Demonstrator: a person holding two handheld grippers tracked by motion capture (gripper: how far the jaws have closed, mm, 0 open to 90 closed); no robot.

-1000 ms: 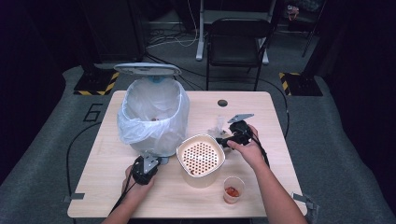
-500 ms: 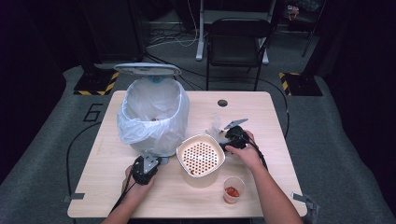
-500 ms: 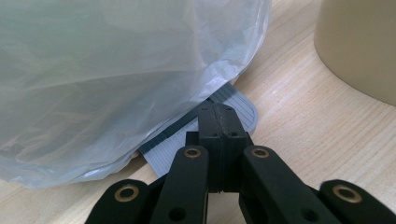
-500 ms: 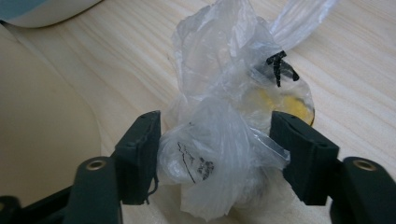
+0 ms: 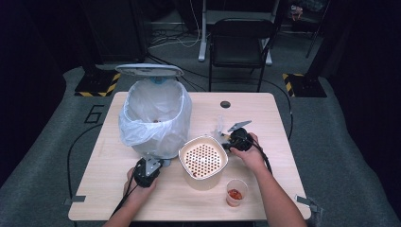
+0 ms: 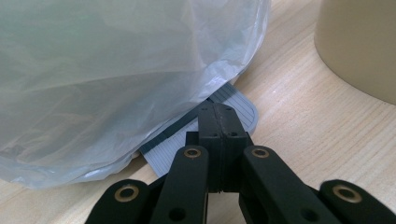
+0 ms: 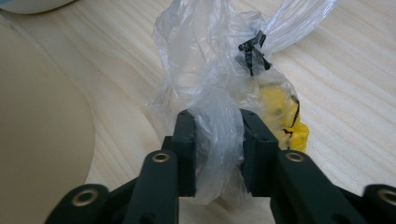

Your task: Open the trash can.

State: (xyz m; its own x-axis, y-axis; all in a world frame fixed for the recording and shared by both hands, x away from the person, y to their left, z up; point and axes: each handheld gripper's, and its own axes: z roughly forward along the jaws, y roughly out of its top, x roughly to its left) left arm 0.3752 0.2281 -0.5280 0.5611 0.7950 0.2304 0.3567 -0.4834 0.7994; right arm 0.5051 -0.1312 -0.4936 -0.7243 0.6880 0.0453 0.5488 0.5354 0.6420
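A small clear plastic bag (image 7: 210, 70) with something yellow (image 7: 280, 112) inside and a black tie (image 7: 252, 46) lies on the wooden table (image 5: 265, 113). My right gripper (image 7: 218, 122) is shut on the bag's bunched plastic; in the high view this right gripper (image 5: 228, 140) sits just right of a beige perforated basket (image 5: 202, 158). My left gripper (image 6: 218, 114) is shut with nothing between its jaws, tips over a grey ribbed pedal (image 6: 240, 101) under the bin's liner. In the high view the left gripper (image 5: 150, 166) rests at the base of the bin (image 5: 156, 118).
The bin has a white plastic liner (image 6: 116, 70) and its lid (image 5: 149, 70) stands open. A plastic cup (image 5: 235, 191) with red contents stands near the front edge, by the right forearm. A black chair (image 5: 239, 42) stands beyond the table.
My right gripper has shifted slightly left and toward the person, dragging the clear bag closer to the basket. The left gripper has stayed put.
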